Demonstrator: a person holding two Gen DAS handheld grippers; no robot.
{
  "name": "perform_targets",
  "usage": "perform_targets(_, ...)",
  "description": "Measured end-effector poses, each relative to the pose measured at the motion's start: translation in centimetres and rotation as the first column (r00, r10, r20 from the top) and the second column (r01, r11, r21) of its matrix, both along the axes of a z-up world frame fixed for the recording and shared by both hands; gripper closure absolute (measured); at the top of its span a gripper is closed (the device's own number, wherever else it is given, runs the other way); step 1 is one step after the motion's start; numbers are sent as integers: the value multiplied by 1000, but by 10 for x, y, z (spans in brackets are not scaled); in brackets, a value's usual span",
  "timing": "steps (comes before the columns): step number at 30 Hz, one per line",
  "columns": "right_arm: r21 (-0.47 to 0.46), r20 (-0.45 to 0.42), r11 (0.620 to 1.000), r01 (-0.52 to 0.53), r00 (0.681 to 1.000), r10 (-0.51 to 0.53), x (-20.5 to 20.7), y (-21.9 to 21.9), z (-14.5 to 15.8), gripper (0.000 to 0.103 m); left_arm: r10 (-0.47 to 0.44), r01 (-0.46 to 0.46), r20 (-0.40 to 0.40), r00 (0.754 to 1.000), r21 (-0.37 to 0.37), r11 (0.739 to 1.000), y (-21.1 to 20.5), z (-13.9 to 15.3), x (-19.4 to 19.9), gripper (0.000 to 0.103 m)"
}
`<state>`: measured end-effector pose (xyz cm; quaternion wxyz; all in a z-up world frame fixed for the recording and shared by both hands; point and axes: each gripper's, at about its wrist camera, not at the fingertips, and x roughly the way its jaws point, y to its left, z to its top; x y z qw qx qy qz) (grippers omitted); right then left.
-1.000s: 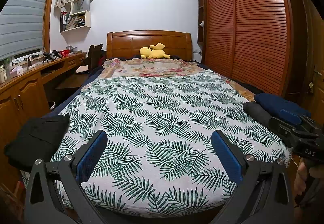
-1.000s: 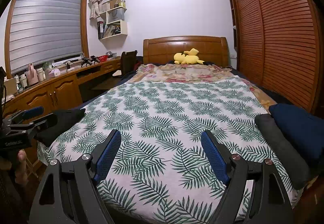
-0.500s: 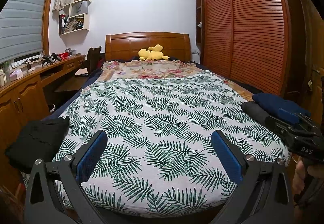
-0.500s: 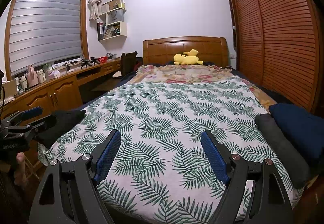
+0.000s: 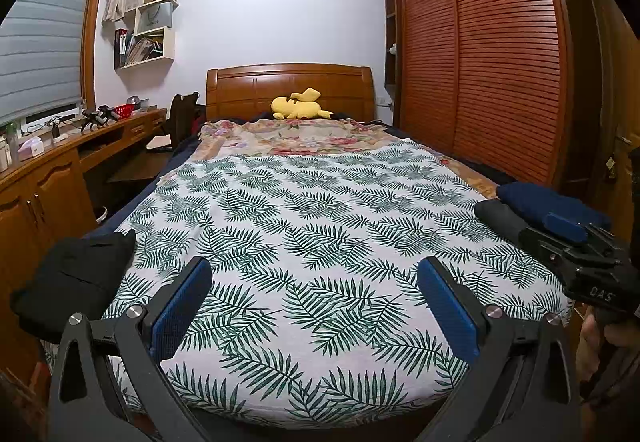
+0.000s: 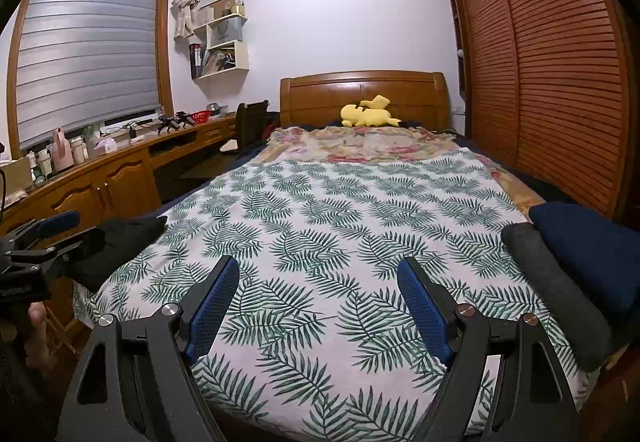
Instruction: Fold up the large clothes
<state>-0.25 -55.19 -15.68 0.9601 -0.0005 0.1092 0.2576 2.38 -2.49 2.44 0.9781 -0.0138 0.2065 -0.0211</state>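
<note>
I hold the left gripper and right gripper above the foot of the bed, both spread wide and grasping nothing. A black garment lies at the bed's left edge; folded grey clothes and navy clothes rest at its right edge.

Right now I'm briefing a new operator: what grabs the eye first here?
The palm-leaf bedspread fills the middle, with a yellow plush toy at the headboard. A black garment lies at the bed's left edge; folded navy and grey clothes sit at the right. Both grippers, left and right, are open, empty.
</note>
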Motion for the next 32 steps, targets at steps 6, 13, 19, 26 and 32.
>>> perform_targets(6,1,-1,1000,-1,1000,1,1,0,0,20,-2,2,1,1000,-1,1000,-1,1,-1,0)
perform_targets(13,8,-6,1000,-2,1000,2,1,-1,-1,20,-9,9,10,1000,2,1000,-3,3,-2,0)
perform_targets(19,8,-8,1000,-1,1000,1,1,-1,-1,20,-12,12,8,1000,2,1000,-4,3,-3,1)
perform_targets(26,8,-10,1000,-1,1000,1,2,-2,0,20,-12,12,10,1000,2,1000,-4,3,-3,0)
perform_targets(32,9,-10,1000,0,1000,1,2,-1,0,20,-11,11,9,1000,1,1000,-5,3,-3,0)
